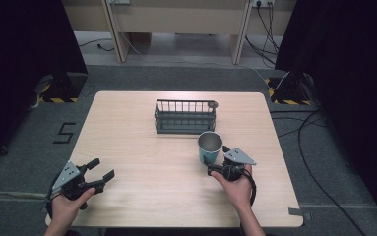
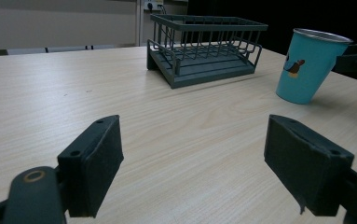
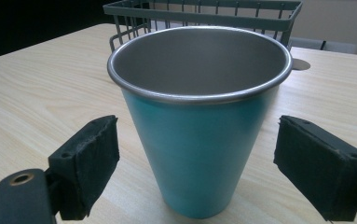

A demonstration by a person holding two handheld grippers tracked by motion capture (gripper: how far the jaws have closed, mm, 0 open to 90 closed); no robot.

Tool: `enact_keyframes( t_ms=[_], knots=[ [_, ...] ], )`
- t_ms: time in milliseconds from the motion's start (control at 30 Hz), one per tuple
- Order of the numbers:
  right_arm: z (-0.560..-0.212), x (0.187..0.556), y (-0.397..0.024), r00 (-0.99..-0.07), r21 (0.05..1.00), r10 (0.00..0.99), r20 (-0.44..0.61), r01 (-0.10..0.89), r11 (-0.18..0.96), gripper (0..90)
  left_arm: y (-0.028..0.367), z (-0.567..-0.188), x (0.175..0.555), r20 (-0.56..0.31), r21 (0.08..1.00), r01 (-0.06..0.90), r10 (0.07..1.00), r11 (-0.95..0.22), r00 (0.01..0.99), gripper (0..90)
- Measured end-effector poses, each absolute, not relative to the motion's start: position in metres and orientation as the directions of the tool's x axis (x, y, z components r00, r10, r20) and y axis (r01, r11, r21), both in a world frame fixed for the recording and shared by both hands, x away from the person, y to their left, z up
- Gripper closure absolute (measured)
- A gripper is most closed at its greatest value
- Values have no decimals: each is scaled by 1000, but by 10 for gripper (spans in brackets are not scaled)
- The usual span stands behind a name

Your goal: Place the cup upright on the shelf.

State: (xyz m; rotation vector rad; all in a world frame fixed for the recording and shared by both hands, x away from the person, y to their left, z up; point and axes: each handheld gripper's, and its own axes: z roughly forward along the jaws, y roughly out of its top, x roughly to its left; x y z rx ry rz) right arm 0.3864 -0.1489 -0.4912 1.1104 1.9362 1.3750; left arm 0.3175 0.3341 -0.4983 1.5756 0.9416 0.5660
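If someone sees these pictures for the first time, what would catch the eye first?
Probably the teal metal cup, standing upright between the open jaws of the right hand-held gripper, which do not touch it. Behind it, mid-table, stands a dark green wire basket. The left hand-held gripper is open near the table's front left corner.

A light wood-grain bench stands on grey carpet. Black curtains hang at far left and far right. A beige wall unit runs along the far side. Black cables trail over the floor on the right, and a black "5" marks the carpet on the left.
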Motion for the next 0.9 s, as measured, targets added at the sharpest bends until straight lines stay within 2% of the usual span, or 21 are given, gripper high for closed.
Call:
enact_keyframes(
  t_ms=[900],
  knots=[
    [-496,409,-135,-525,932,849,59,333,141,135,334,-498,317,-137,965,263,816,-19,562,185]
  ],
)
